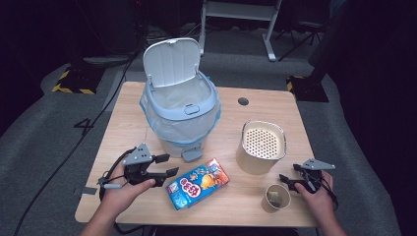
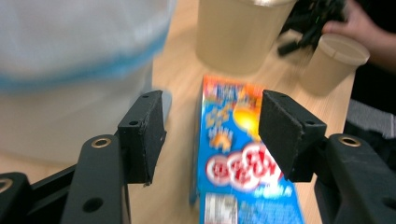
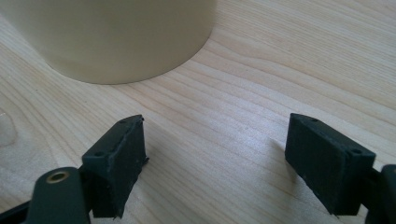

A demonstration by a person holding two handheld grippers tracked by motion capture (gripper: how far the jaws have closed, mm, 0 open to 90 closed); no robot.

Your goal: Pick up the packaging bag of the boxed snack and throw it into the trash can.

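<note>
Left gripper (image 1: pixel 166 165) spread w/ nothing pinched, blue snack box (image 1: pixel 197 183) flat on table (image 1: pixel 128 123) just beside it, print blurred; bin (image 1: pixel 179 105) cut off in left gripper view; right gripper (image 1: pixel 285 181) spread, empty, by cup (image 1: pixel 277 197).

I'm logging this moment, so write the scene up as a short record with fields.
surface: wooden table
bin: lidded bin, lid up, liner inside
box: blue snack box lying flat in front of the bin
left hand-held gripper: open, aimed at the box, not touching it
right hand-held gripper: open, nothing between its pads
cups: small paper cup beside the right hand-held gripper; tall beige container behind it
</note>
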